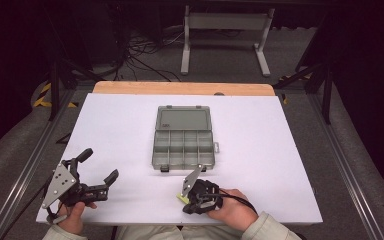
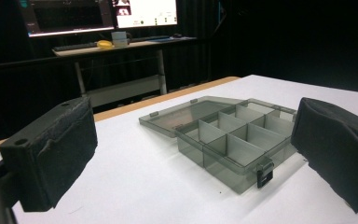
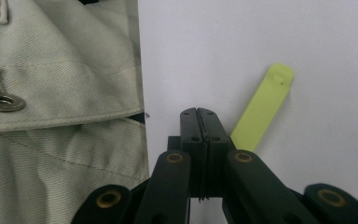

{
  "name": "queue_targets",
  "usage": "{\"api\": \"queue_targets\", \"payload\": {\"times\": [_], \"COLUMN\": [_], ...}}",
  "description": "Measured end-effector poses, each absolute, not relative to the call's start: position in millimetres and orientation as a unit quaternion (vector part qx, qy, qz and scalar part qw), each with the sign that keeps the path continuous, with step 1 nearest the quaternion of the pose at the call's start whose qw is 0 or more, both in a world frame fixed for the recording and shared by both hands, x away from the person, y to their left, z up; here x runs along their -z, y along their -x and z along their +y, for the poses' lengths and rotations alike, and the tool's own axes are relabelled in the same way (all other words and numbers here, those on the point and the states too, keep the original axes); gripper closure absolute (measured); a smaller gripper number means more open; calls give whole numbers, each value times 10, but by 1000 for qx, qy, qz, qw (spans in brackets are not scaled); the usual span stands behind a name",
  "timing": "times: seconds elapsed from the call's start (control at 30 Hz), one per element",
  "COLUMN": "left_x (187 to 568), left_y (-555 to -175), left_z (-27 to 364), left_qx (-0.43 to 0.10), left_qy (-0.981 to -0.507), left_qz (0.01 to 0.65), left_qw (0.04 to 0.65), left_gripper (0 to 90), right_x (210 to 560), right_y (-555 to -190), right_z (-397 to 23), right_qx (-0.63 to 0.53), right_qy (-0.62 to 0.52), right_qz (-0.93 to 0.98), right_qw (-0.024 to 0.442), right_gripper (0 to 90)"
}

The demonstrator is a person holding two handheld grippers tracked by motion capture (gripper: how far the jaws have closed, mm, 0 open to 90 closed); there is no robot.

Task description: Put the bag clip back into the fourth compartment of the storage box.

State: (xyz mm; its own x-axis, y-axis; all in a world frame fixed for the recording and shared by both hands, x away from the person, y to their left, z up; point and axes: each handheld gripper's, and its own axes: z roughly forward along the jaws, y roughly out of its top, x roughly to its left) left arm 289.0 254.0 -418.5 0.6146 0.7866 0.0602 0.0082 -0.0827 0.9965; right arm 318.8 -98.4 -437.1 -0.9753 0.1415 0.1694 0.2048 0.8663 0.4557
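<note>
A grey see-through compartment box [image 1: 184, 148] lies open in the middle of the white table [image 1: 260, 165], its lid [image 1: 182, 119] flat toward the far side. In the left gripper view the box [image 2: 235, 142] sits just ahead, between the pads, its several compartments bare. My left gripper [image 1: 99, 165] [image 2: 191, 154] stands open at the near left, holding nothing. My right gripper [image 1: 190, 204] [image 3: 198, 113] is shut near the table's front edge, jaws pressed flat together. A yellow-green strip [image 3: 262, 107] [image 1: 181, 199] lies on the table right beside those jaws.
A wooden board edge [image 1: 180, 88] runs along the table's far side. A metal stand [image 1: 225, 35] and cables [image 1: 140, 60] are on the floor beyond. A desk with monitors [image 2: 144, 11] stands far off. The person's pale jacket [image 3: 56, 116] hangs at the front edge.
</note>
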Motion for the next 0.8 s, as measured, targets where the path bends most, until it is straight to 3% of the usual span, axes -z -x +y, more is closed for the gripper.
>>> {"api": "queue_targets", "payload": {"times": [0.8], "left_x": [4185], "left_y": [-2891], "left_z": [2539], "left_qx": [-320], "left_qy": [-662], "left_qz": [301], "left_qw": [607], "left_gripper": [8], "right_x": [4355], "right_y": [-3316], "right_z": [-1171], "right_qx": [243], "right_qy": [118], "right_qz": [-962], "right_qw": [39], "right_gripper": [900]}}
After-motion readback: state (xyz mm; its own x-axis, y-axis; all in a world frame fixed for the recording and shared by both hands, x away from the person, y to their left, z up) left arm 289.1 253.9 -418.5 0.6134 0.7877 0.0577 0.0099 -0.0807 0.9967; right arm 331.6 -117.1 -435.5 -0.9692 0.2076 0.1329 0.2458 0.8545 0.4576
